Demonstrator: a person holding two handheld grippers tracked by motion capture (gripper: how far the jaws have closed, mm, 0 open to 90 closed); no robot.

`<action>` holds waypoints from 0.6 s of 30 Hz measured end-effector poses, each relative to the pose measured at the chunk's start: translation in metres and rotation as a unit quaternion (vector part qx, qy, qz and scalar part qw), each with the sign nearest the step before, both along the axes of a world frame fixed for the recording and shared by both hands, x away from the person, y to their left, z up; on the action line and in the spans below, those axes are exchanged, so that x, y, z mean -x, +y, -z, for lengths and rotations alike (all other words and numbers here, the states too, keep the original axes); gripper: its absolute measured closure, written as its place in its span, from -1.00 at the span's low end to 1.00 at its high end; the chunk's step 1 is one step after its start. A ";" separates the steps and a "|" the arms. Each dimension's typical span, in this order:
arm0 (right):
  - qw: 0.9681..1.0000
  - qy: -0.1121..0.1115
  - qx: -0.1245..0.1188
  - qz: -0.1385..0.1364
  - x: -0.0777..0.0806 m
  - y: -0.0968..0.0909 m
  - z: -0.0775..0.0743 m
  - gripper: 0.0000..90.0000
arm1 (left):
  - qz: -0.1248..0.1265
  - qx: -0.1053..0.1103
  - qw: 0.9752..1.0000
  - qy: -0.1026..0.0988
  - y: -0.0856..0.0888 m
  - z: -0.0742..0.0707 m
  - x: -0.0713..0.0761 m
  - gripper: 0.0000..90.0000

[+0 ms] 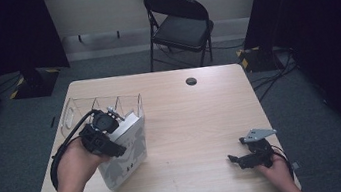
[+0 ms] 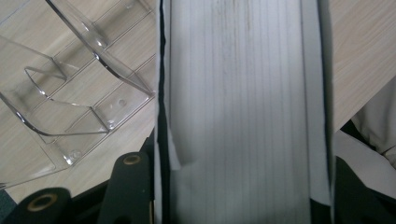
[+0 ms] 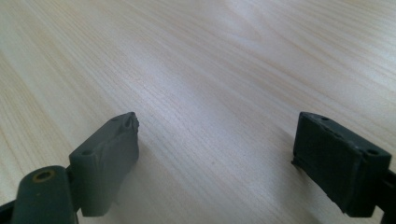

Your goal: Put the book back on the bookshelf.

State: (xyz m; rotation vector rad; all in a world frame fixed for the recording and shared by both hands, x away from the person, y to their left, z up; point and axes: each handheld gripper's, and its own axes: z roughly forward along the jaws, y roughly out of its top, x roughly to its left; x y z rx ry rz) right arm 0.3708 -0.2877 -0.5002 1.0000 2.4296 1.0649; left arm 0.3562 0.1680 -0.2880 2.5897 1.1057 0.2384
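- White, thick book point(image 1: 125, 153) at lower left of the high view, standing on the table point(image 1: 197, 122), clamped across its page block by the left gripper point(image 1: 105, 130); its long axis runs toward the upper right of the frame
- Clear plastic rack point(image 1: 104, 108) just behind the book, toward upper left; likely the book's destination, so the left hand is the nearer one
- Right gripper point(image 1: 248, 158) at lower right, well apart from the book, resting over bare wood with jaws spread and nothing between them

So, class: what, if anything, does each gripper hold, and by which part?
The left gripper clamps the thick white book across its page edge, near the top. The right gripper holds nothing; its jaws stand open over the table.
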 end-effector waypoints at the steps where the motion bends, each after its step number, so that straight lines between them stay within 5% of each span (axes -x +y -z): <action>1: 1.000 0.000 0.000 0.000 0.000 0.000 0.000 -0.70 | 0.001 -0.002 1.000 0.001 0.001 0.000 0.000 0.18; 18: 1.000 0.001 0.000 0.000 0.000 0.000 0.000 -0.70 | -0.022 -0.001 1.000 0.002 0.017 -0.001 0.000 0.18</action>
